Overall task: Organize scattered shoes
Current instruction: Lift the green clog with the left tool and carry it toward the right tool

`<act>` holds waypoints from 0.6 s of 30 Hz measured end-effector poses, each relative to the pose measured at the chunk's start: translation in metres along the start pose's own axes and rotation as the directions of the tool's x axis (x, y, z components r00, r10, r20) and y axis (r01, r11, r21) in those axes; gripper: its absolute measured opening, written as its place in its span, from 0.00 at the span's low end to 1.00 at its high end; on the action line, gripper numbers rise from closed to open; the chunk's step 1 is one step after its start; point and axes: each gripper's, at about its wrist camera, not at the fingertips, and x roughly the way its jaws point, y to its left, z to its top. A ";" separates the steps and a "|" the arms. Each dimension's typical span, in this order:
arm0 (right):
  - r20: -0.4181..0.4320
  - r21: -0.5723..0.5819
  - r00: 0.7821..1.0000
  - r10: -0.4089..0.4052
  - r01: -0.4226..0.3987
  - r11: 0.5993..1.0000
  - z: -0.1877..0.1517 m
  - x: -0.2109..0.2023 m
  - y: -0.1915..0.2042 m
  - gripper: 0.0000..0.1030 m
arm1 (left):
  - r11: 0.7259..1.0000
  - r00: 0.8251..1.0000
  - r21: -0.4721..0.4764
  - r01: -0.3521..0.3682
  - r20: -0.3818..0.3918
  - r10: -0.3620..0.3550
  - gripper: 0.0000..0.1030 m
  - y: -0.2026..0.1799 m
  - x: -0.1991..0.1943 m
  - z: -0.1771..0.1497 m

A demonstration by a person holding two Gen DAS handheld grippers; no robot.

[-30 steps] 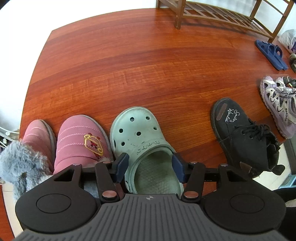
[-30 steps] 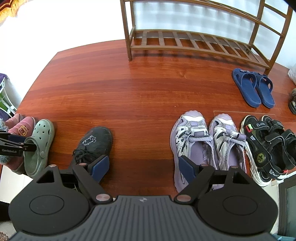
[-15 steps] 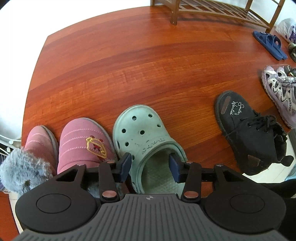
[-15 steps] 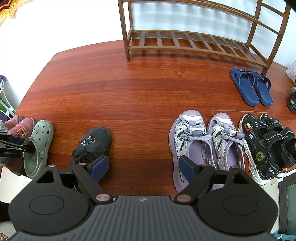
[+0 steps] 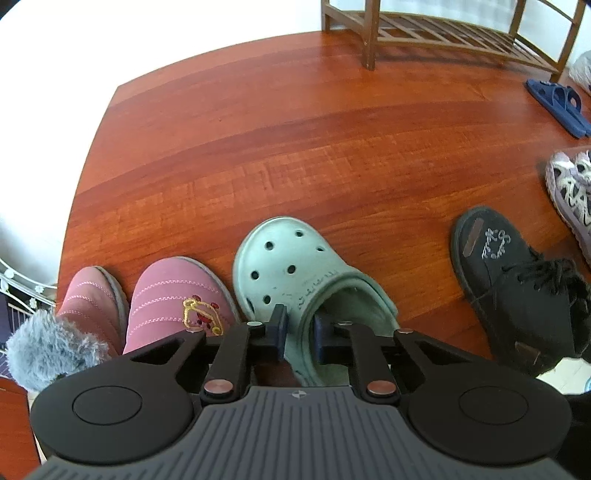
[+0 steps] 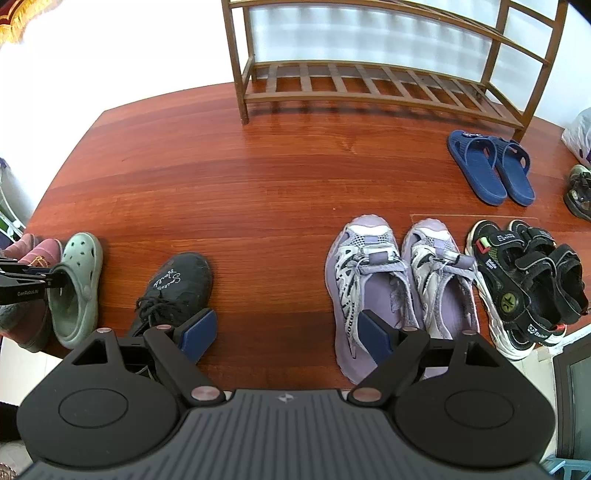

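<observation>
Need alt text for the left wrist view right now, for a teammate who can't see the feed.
The left gripper has just closed its jaws on the side wall of a green clog standing on a red-brown wooden floor. Pink fur-lined boots sit left of it, a black lace-up boot right, and a wooden shoe rack stands beyond.
</observation>
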 end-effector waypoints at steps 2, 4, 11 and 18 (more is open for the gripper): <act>0.002 0.007 1.000 -0.007 0.007 1.000 -0.002 -0.002 -0.002 0.85 | 1.000 1.000 -0.001 0.005 0.006 -0.005 0.14 -0.002 -0.002 0.004; 0.004 0.020 1.000 -0.017 0.016 1.000 -0.004 -0.005 -0.006 0.85 | 1.000 1.000 0.006 0.014 0.011 -0.014 0.14 -0.005 -0.004 0.008; 0.005 0.073 0.999 -0.052 0.052 0.996 -0.015 -0.014 -0.024 0.85 | 0.997 0.998 0.061 0.049 0.038 -0.052 0.13 -0.024 -0.015 0.023; 0.003 0.124 0.997 -0.080 0.079 0.989 -0.027 -0.021 -0.041 0.85 | 0.990 0.993 0.111 0.085 0.071 -0.093 0.13 -0.047 -0.028 0.042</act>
